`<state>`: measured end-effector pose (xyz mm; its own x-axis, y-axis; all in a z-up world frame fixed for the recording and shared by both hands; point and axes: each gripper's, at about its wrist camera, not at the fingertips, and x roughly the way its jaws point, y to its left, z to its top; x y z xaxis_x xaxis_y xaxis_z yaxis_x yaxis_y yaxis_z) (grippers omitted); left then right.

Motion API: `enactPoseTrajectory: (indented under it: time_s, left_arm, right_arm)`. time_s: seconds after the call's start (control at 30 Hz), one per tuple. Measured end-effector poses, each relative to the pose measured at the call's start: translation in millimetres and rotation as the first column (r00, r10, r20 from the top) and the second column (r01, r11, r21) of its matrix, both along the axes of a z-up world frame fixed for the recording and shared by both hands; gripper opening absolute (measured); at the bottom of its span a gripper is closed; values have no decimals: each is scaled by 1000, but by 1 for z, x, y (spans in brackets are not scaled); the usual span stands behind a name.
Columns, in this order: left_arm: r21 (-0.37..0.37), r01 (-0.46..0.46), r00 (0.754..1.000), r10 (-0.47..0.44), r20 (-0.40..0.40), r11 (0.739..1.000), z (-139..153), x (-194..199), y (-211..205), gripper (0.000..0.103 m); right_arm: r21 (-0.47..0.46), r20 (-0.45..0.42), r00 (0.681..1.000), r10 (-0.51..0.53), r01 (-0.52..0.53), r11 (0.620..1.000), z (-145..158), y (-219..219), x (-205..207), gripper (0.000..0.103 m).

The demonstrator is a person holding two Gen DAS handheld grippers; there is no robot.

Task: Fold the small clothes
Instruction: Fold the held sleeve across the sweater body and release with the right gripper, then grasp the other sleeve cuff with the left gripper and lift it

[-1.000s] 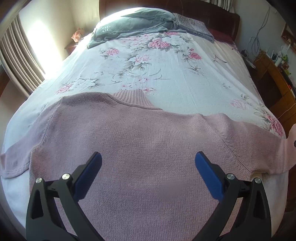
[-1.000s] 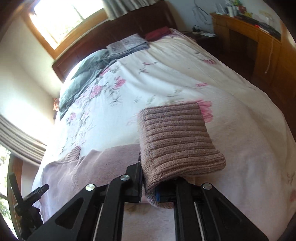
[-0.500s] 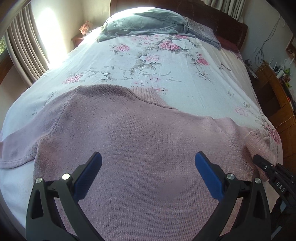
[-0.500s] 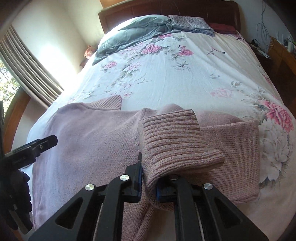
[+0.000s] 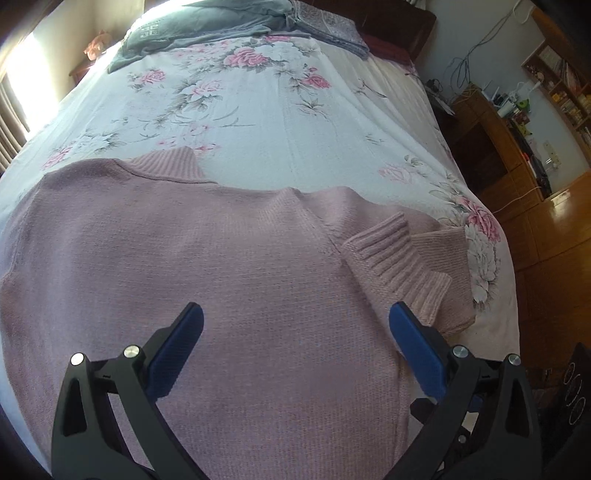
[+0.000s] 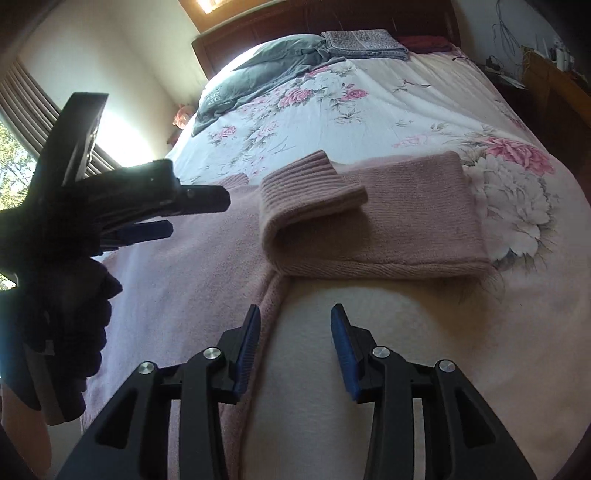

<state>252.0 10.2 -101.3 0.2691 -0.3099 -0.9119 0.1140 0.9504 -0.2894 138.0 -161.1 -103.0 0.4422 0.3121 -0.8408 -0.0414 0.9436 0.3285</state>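
Note:
A pink knit sweater (image 5: pixel 207 266) lies flat on the bed, collar toward the headboard. Its right sleeve (image 5: pixel 402 258) is folded back over the body, ribbed cuff (image 6: pixel 306 184) uppermost. My left gripper (image 5: pixel 295 332) hovers open over the sweater's middle with nothing between its blue pads. My right gripper (image 6: pixel 295 325) is open just short of the folded sleeve (image 6: pixel 388 229), above the sweater's right side edge. In the right wrist view the left gripper (image 6: pixel 140 206) shows at the left, held by a gloved hand (image 6: pixel 62 325).
The floral bedspread (image 5: pixel 280 122) covers the bed. A grey garment (image 5: pixel 207 22) and a folded patterned cloth (image 5: pixel 328 26) lie by the headboard. Wooden furniture with cables (image 5: pixel 509 140) stands right of the bed. Curtains (image 6: pixel 33 96) hang at left.
My right gripper carried the sleeve's cuff inward over the sweater, opened and let it go, then drew back. The left gripper stayed open, shifting slightly right.

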Motion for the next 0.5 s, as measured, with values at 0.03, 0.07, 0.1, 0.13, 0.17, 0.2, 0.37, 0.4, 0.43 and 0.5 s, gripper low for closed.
enactPoseTrajectory:
  time_s: [0.03,0.07,0.1,0.13,0.17,0.2,0.37,0.4,0.43,0.5]
  left_arm:
    - [-7,15,1000,-15,-19,1000,-4,1,-11,99]
    - [-17,24,999,-25,-39,1000,-7,3,-20,99]
    - [-36,29,998,-31,-58,999,-10,4,-28,99]
    - [-57,32,996,-37,-78,998,-13,5,-35,99]
    - [-71,33,994,-40,-97,997,-16,5,-42,98]
    - [-84,33,993,-43,-112,996,-18,6,-47,95]
    - [-94,16,988,-30,-154,995,-26,7,-64,50]
    - [-87,16,988,-29,-152,996,-25,7,-66,38]
    - [-88,11,989,-24,-144,996,-23,6,-66,26]
    - [-112,-10,994,-3,-111,994,-16,4,-62,16]
  right_arm:
    - [-8,-2,1000,-19,19,1000,0,-8,-7,40]
    - [-5,-5,999,-38,38,999,-1,-16,-13,41]
    - [3,-10,998,-57,57,998,-2,-24,-20,41]
    - [4,-13,997,-74,74,997,-3,-31,-26,42]
    - [-3,-13,996,-90,90,996,-4,-37,-32,42]
    - [-14,-11,994,-105,104,994,-3,-43,-37,43]
    - [-17,-3,988,-152,152,988,-2,-66,-57,45]
    - [-20,-1,987,-158,158,987,-1,-69,-60,46]
    - [-23,1,987,-164,164,986,-1,-71,-60,46]
    - [-17,1,985,-173,173,985,-1,-74,-60,46]
